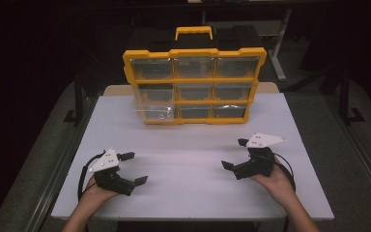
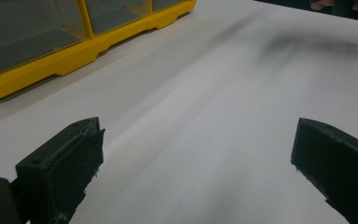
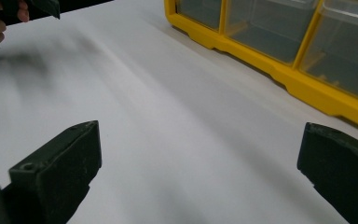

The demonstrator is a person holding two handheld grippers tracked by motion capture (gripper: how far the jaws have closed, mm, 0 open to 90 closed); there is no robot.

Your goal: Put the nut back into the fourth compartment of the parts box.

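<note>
yellow drawer organizer (image 1: 194, 86) standing upright at the far side of the white table (image 1: 188, 179). left gripper (image 1: 131, 168) and right gripper (image 1: 235, 153) both wide open, well short of it. probably rigid plastic, slick, bulky; best grabbed by the top handle (image 1: 193, 32).

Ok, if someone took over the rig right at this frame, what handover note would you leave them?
Left hand-held gripper: open, holding nothing, low over the near left of the table.
Right hand-held gripper: open, holding nothing, at the near right.
Yellow drawer organizer: upright at the far edge, carry handle on top. Its bottom-left drawer sticks out a little with something small inside; the other drawers look pushed in.
Done: nothing visibly handled.
Left: probably reaching for the organizer.
</note>
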